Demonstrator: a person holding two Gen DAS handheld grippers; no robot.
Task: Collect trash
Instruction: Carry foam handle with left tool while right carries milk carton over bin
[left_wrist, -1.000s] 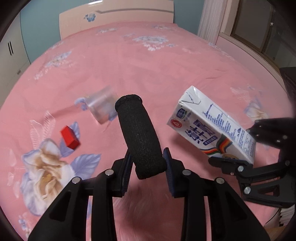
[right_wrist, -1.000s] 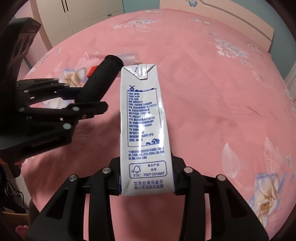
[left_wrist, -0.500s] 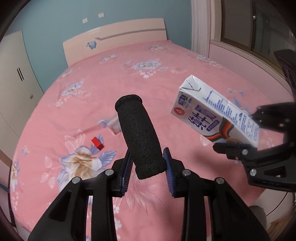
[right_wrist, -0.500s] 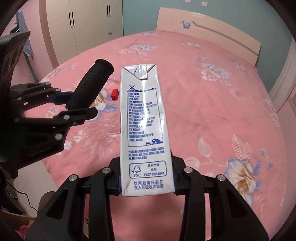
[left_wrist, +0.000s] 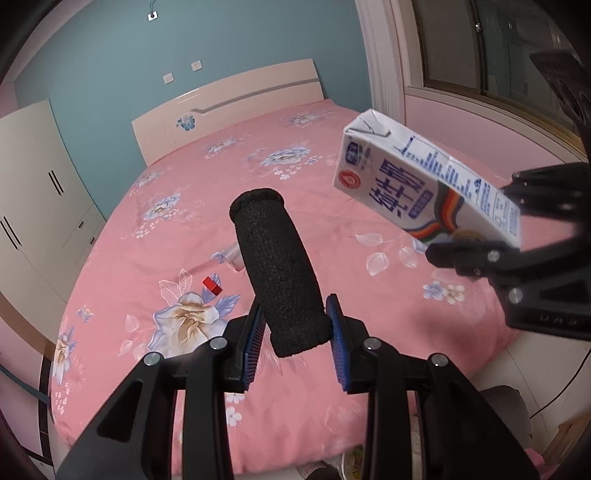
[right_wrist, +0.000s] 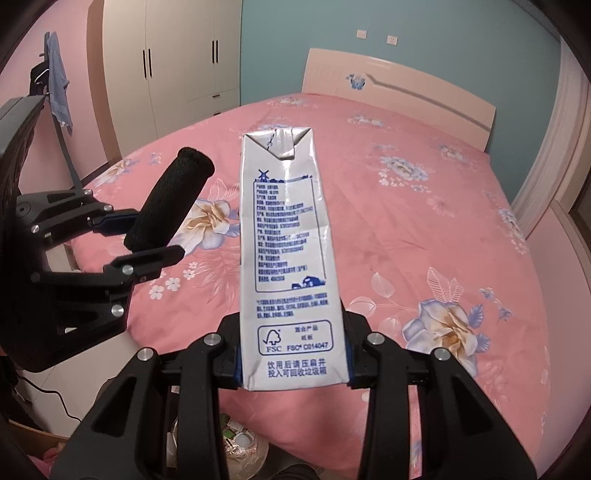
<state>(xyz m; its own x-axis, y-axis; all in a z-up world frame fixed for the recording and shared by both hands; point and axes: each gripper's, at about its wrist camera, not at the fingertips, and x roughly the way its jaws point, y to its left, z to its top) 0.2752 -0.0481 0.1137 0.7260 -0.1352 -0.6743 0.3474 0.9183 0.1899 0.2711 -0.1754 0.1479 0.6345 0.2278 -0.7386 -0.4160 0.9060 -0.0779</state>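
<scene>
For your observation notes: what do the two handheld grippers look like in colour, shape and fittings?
Both the left gripper and right gripper are matte black, angular frames with cut-out windows, round silver screws at the joints, and ribbed blue pads lining the fingers.

Teal wall (left_wrist: 110, 74), pink floral bed (left_wrist: 332, 206), cream wardrobe (right_wrist: 177, 66), window (left_wrist: 480, 44).

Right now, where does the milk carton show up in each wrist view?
Left wrist: milk carton at upper right, tilted, held in the other tongs.
Right wrist: centre, upright, filling the middle of the picture.
Shared landmark: the black foam tube.
</scene>
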